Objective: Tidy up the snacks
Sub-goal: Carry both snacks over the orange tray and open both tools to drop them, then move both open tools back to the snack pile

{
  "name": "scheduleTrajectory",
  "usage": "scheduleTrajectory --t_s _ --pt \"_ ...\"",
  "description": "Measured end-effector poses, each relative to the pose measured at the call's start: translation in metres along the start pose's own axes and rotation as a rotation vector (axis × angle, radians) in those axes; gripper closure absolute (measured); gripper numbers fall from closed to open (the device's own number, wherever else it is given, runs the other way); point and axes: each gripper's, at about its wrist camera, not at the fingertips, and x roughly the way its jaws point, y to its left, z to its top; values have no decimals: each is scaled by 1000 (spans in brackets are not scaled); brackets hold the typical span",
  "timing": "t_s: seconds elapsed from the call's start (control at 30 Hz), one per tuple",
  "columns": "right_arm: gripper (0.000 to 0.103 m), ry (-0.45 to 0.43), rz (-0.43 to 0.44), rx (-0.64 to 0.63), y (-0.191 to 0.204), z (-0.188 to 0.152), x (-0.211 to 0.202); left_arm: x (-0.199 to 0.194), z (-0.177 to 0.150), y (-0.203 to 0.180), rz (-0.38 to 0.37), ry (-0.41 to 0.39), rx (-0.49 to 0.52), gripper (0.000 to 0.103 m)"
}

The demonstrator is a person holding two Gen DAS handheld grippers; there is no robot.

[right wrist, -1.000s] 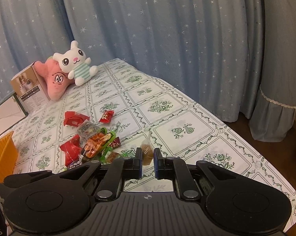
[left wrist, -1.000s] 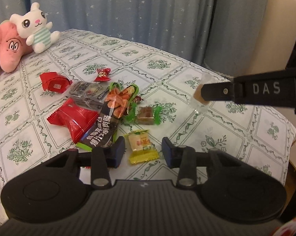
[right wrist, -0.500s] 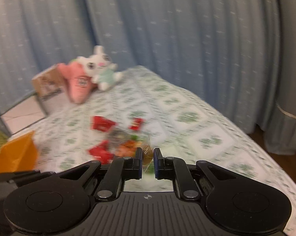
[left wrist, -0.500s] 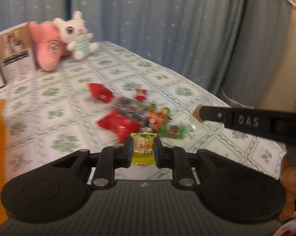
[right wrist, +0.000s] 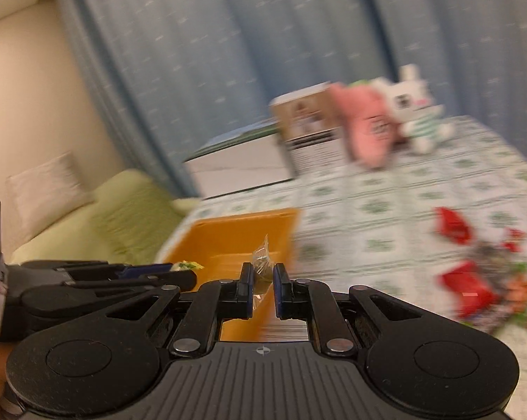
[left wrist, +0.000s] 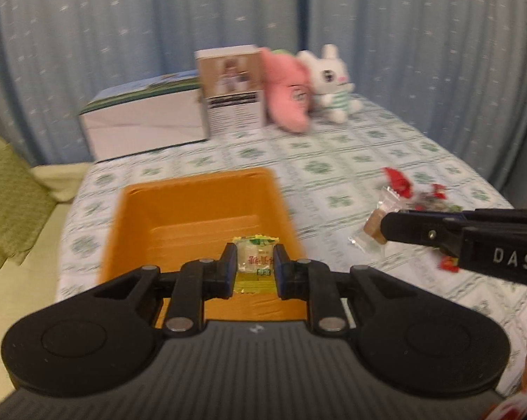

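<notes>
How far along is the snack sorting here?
Done: nothing visible in the orange plastic bin. In hand: left gripper holds a yellow-wrapped candy over it; right gripper holds a clear-wrapped brown snack. Left: the red and mixed packets on the tablecloth.

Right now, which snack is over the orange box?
The yellow candy, pinched in the left gripper, is over the orange box. The clear-wrapped snack in the right gripper is beside it.

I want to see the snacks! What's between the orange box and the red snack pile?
Only bare tablecloth between orange box and red snacks, in the left wrist view.
</notes>
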Motion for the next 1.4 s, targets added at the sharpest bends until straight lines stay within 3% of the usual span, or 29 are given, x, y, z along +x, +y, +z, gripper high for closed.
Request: scheduleTrajectory --t_s 0.17,0.3,0.37,0.4,0.43,0.7,0.83,0.87,0.93,0.97,1.0,1.2,1.4 --pt "92 100 40 -59 34 -7 43 1 -17 39 41 25 -52 84" --pt "92 156 33 -42 38 -16 65 5 -26 56 36 26 -83 83" --pt "92 164 25 -46 39 -19 67 7 -30 62 34 19 -84 80" --pt "92 166 21 -50 39 -20 68 7 -31 65 37 16 -84 72" --pt "92 168 16 -53 39 -21 69 7 -32 67 40 13 -85 70" --pt "92 174 19 -42 39 -21 70 -15 -39 88 73 -21 -132 70" --pt "91 162 28 -28 42 -21 71 -24 -42 91 86 -30 -135 64" --pt "89 159 32 -20 42 -20 71 -26 -42 92 88 -32 -136 63" --pt "64 143 26 1 39 -18 67 -30 -42 91 91 -42 -138 55" --pt "43 125 25 10 37 -17 63 -31 -42 91 92 -46 -139 55" --pt "37 102 26 18 35 -16 59 -33 -42 91 93 -49 -141 55" --pt "37 28 33 11 30 -5 27 -44 -40 78 72 -61 -146 48" --pt "35 -27 -38 -75 27 -4 -27 -61 -28 46 25 -88 -115 35"
